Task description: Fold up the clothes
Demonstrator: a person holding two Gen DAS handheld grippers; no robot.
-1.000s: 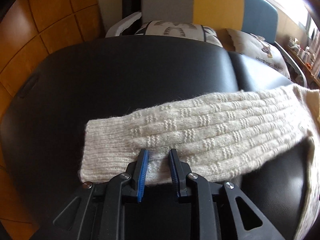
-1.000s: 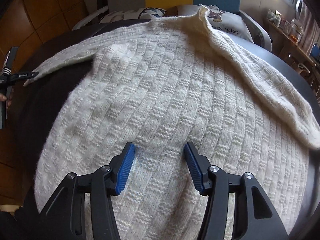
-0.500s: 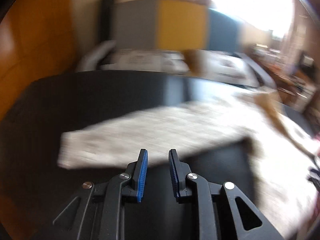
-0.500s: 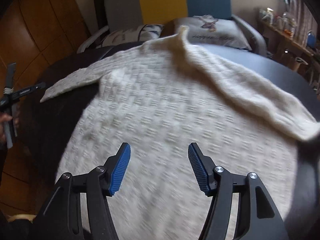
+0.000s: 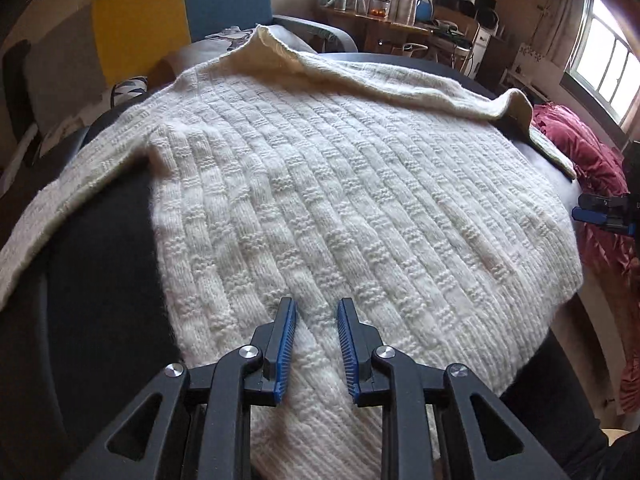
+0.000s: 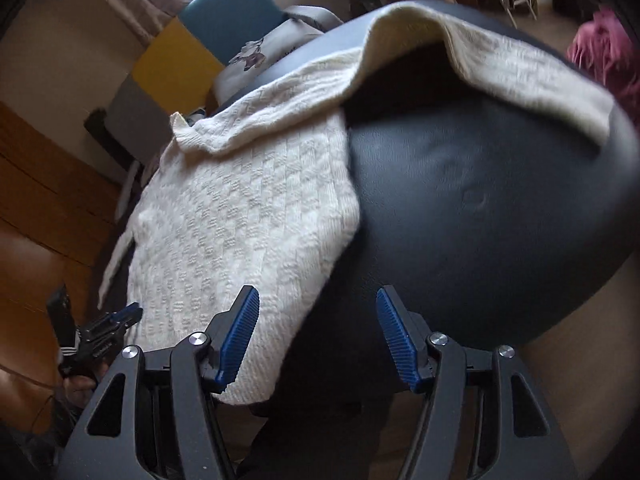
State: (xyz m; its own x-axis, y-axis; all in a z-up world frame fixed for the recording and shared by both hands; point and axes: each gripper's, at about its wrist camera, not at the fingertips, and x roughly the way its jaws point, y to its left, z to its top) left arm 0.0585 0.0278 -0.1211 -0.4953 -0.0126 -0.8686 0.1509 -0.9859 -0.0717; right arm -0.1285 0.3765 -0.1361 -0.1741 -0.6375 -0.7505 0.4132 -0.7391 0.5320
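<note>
A cream knitted sweater [image 5: 340, 200] lies flat on a black padded table [image 5: 100, 260]. One sleeve [image 5: 60, 200] stretches off to the left, and the other sleeve [image 5: 400, 80] is folded across the top. My left gripper [image 5: 317, 308] hovers over the near hem, its jaws a narrow gap apart with nothing pinched. My right gripper [image 6: 316, 294] stands open over the sweater's [image 6: 240, 220] lower right corner and the bare table [image 6: 480, 200]. Each gripper shows in the other's view: the right gripper [image 5: 584, 212] at the far right edge, the left gripper [image 6: 120, 320] at lower left in a hand.
A maroon garment [image 5: 580, 160] lies beyond the table's right edge. Behind the table stands a sofa with yellow [image 5: 140, 20] and blue panels and printed cushions. A cluttered desk [image 5: 392, 20] and a window are farther back. Wooden flooring [image 6: 40, 200] shows on the left.
The left gripper swung from the left sleeve to the sweater's near hem. The right gripper moved from over the body to the lower right corner, its jaws slightly wider.
</note>
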